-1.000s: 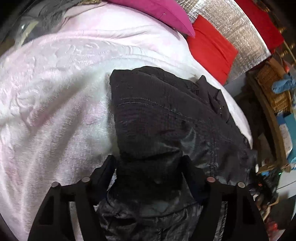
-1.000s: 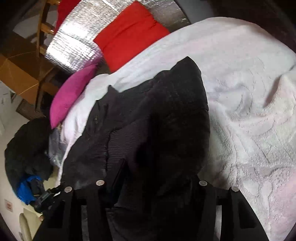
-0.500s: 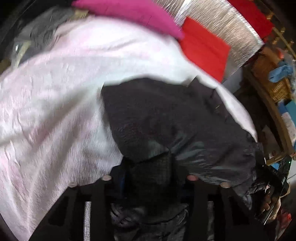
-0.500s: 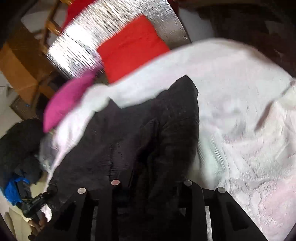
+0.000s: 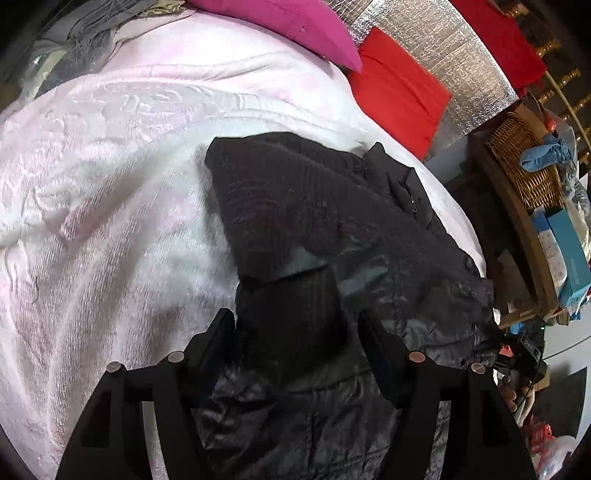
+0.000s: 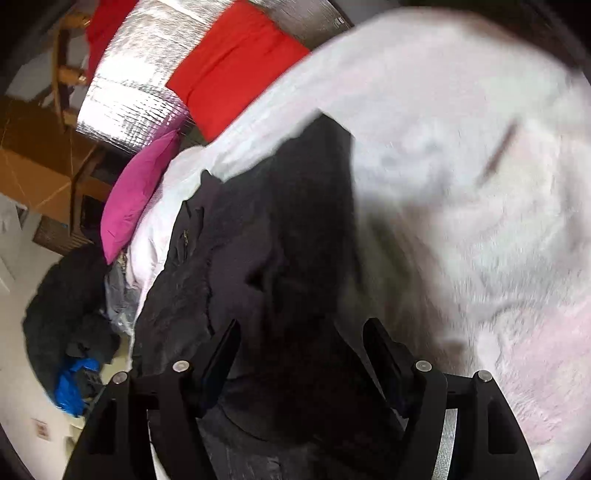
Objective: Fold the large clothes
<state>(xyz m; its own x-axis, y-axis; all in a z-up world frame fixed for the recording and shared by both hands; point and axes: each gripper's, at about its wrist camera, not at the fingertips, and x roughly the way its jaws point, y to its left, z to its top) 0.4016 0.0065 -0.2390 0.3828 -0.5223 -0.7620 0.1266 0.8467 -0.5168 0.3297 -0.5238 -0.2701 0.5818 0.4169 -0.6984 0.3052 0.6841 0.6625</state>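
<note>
A large black jacket (image 5: 317, 206) lies on a pale pink blanket (image 5: 103, 192) on a bed. It also shows in the right wrist view (image 6: 280, 229), partly folded over itself. My left gripper (image 5: 295, 321) has its jaws spread wide, with a bunch of the jacket's dark fabric lying between the fingers. My right gripper (image 6: 299, 332) also has its jaws wide apart, with black fabric between them. Neither grips the cloth. The right wrist view is blurred by motion.
A magenta pillow (image 5: 295, 26) and a red pillow (image 5: 399, 92) lie at the bed's head against a silver foil panel (image 5: 436, 48). A wicker basket (image 5: 524, 162) and boxes stand beside the bed. A dark clothes pile (image 6: 66, 306) lies on the floor.
Both grippers were shut on the jacket fabric half a second ago and now stand open. The jacket has settled on the blanket with one part folded over.
</note>
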